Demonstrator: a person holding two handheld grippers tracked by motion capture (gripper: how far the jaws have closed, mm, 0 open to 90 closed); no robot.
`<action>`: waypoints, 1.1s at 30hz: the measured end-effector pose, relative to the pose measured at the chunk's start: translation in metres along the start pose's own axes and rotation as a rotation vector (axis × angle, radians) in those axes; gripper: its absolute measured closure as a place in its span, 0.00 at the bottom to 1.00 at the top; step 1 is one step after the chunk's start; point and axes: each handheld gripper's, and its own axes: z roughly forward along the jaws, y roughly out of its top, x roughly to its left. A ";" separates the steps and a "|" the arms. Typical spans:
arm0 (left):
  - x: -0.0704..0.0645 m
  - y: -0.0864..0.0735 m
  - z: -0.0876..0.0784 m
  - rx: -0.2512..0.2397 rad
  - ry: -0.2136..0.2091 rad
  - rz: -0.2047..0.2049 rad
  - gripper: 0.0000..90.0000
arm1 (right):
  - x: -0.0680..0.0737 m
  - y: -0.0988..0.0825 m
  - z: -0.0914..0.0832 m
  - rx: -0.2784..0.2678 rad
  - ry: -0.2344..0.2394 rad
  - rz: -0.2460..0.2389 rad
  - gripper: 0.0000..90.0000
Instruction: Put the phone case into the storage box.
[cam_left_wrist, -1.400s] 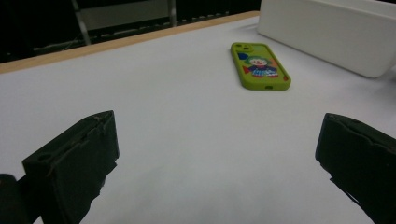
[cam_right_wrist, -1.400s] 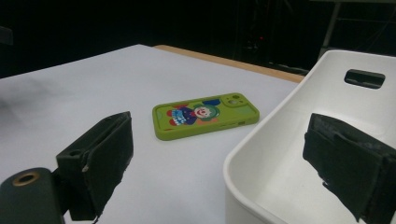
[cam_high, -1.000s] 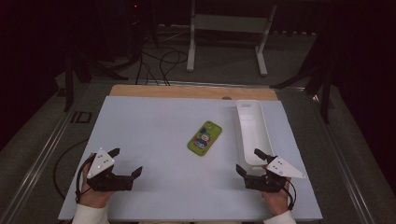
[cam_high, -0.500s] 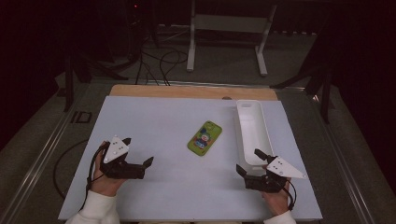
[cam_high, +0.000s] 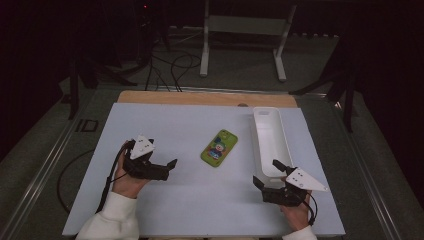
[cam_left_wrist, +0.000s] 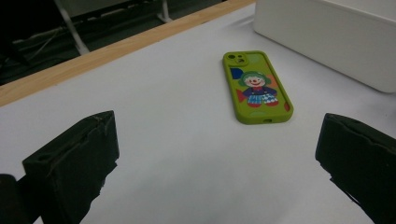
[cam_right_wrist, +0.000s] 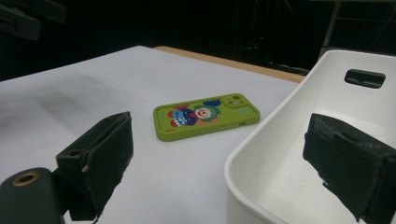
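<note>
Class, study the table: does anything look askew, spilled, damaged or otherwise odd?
Nothing stands out. The green phone lies flat, picture side up, slightly angled beside the empty white tray. No spills or damage show.

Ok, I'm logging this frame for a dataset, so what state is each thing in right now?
Green phone case: lying flat on the white mat, clown picture up, untouched, apart from the tray.
White tray: upright on the mat, empty inside.
Left gripper: open, holding nothing, jaws pointed toward the case.
Right gripper: open, holding nothing, by the tray's near end.
</note>
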 end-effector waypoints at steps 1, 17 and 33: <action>0.000 0.001 0.002 0.003 -0.001 0.002 0.00 | 0.000 0.000 0.000 0.001 -0.001 0.003 0.09; -0.010 0.023 0.031 0.049 -0.038 0.028 0.00 | -0.001 0.000 0.000 -0.002 -0.002 0.002 0.09; -0.029 0.044 0.074 0.144 -0.067 0.077 0.00 | -0.003 0.000 -0.002 -0.005 -0.008 0.009 0.09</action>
